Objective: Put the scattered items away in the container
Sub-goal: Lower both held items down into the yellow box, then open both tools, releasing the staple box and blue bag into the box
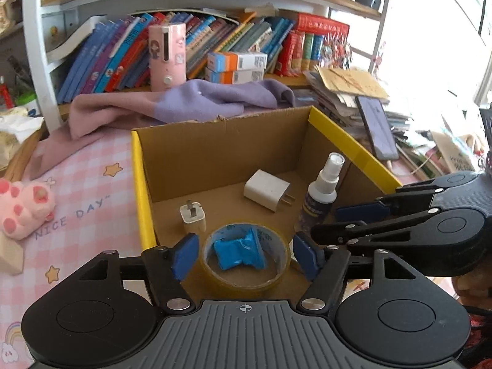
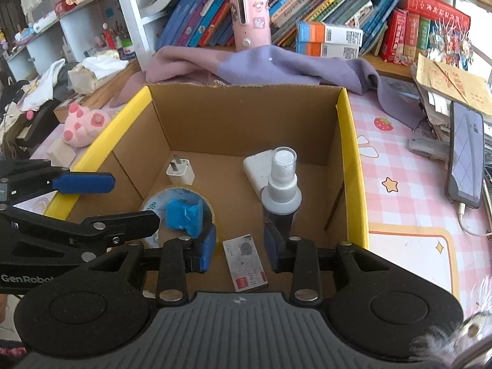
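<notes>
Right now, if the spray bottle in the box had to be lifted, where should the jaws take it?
Take the spray bottle across its round white collar, coming straight down from above. It stands upright, and the box wall on one side and the big charger behind crowd any sideways approach.

place: I read this as a home study corner, likely a child's | shelf: white wooden bookshelf crammed with colourful paperback books | counter: pink checked cartoon-print cloth | clutter: pink plush paw toy, crumpled lilac fabric, charging black smartphone
</notes>
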`<action>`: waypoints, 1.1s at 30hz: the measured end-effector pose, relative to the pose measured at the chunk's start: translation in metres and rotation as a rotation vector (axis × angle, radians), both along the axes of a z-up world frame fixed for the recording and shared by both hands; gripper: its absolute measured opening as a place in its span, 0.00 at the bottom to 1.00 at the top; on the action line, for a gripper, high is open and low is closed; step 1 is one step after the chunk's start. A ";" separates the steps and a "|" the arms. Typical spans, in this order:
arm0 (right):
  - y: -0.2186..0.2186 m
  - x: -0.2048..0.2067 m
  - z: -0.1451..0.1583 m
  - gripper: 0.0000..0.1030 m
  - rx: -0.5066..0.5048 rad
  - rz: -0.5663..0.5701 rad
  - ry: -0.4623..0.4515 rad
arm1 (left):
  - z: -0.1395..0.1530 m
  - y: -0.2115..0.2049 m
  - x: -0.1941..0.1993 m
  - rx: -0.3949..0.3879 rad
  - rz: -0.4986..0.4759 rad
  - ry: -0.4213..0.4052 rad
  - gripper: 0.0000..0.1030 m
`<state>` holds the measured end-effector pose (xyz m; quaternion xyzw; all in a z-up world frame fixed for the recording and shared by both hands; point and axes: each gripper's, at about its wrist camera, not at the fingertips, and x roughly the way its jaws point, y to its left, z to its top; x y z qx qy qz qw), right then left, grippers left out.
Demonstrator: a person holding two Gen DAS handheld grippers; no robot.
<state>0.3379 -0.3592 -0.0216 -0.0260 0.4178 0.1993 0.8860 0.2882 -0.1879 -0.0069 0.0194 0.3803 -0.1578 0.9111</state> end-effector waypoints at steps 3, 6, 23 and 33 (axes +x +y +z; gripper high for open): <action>0.004 -0.008 0.006 0.32 -0.006 0.002 -0.036 | 0.005 0.003 -0.009 0.000 0.006 -0.025 0.68; 0.008 -0.017 0.011 0.32 -0.006 -0.001 -0.067 | 0.009 0.007 -0.019 -0.005 0.014 -0.050 0.71; 0.038 -0.099 0.038 0.38 -0.057 -0.126 -0.209 | 0.025 0.047 -0.079 -0.061 -0.037 -0.158 0.79; 0.073 -0.161 0.041 0.40 -0.070 -0.219 -0.233 | 0.024 0.090 -0.130 -0.075 -0.074 -0.152 0.80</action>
